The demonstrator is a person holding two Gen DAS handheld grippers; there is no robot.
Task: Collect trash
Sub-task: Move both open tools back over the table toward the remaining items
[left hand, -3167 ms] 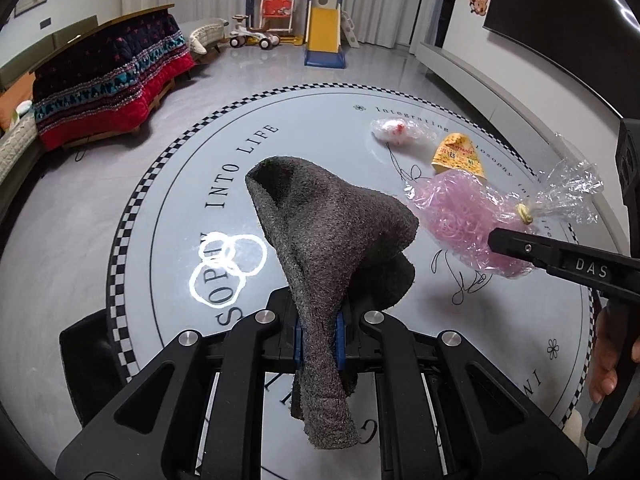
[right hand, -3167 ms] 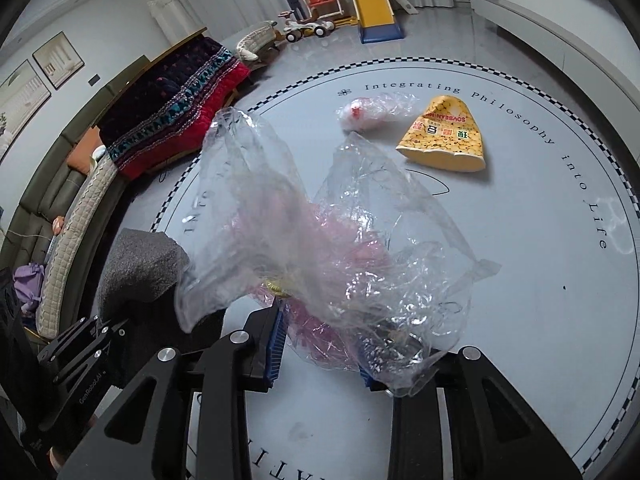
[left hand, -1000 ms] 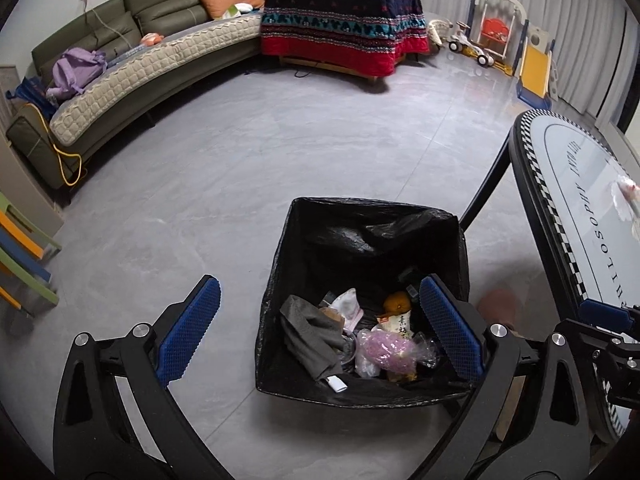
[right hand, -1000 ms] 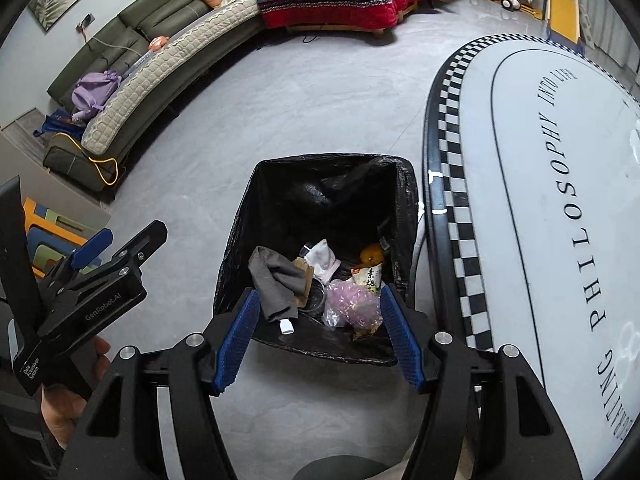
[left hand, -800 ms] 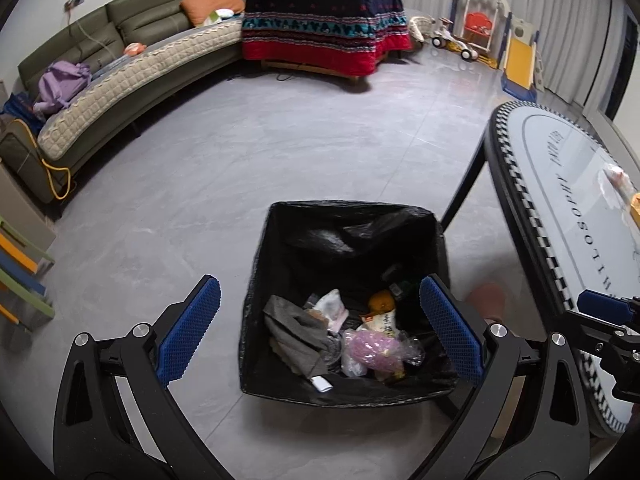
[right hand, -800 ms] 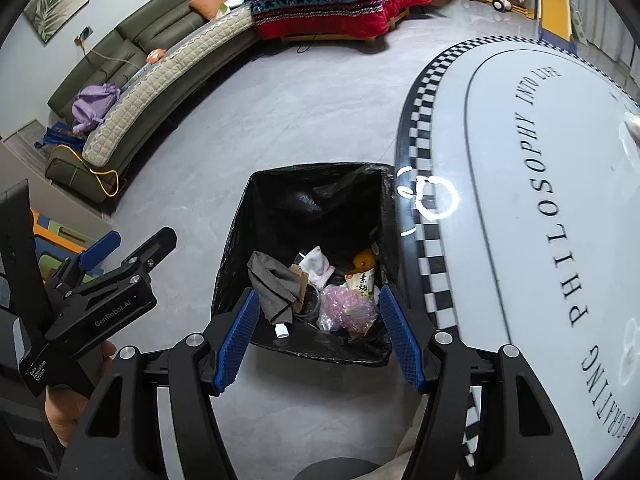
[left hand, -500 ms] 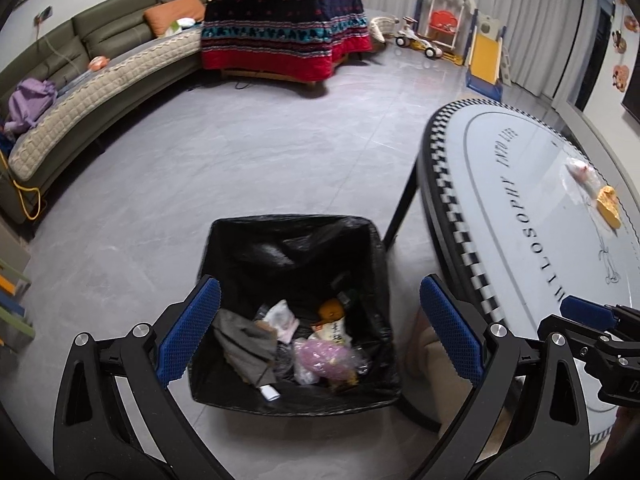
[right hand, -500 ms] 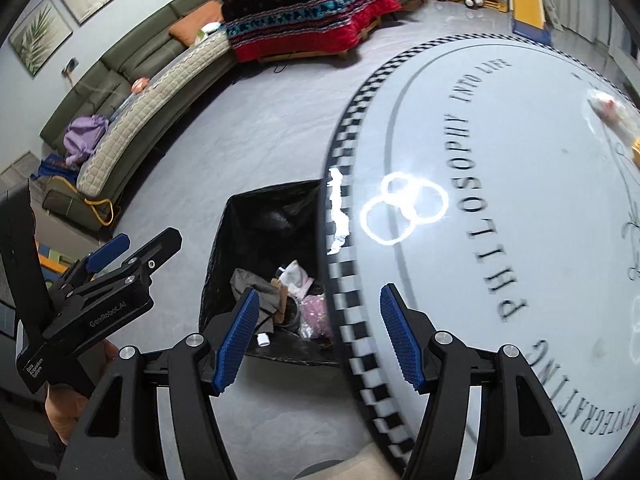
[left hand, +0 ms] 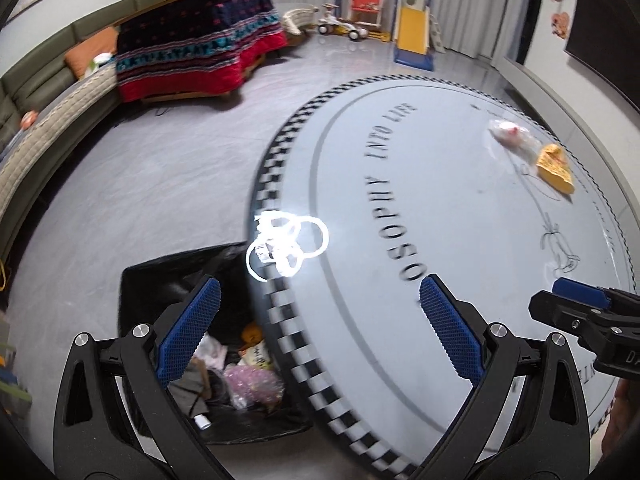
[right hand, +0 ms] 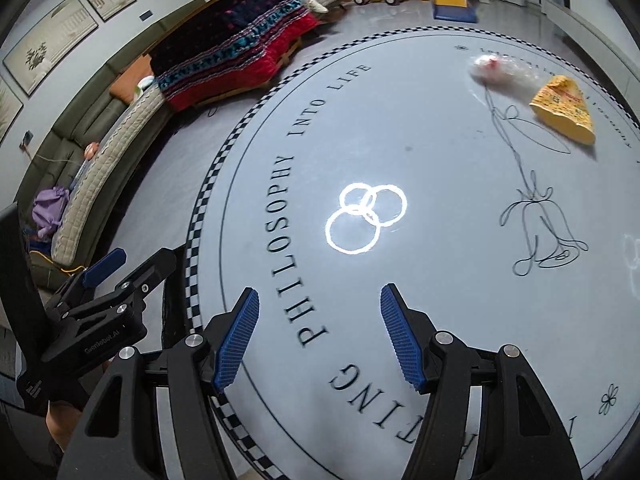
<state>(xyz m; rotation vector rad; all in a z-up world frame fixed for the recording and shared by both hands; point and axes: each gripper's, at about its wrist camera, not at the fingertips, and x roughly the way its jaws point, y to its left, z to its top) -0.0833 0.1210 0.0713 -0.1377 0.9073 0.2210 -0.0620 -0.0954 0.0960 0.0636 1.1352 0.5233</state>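
On the far side of the round grey table lie a yellow snack wrapper and a clear plastic bag with something red and white inside. The black-lined trash bin stands on the floor by the table's checkered edge; a grey cloth, pink wrap and other scraps lie in it. My left gripper is open and empty, half over the bin, half over the table edge. My right gripper is open and empty above the table's near part.
A long grey-green sofa curves along the left wall. A low table under a red and dark patterned blanket stands behind. Children's toys and a small yellow slide sit at the back. Bare grey floor lies between sofa and table.
Both grippers have swung right from over the bin to the table. The bin has slid to the lower left of the left view and left the right view. Both stay open and empty.
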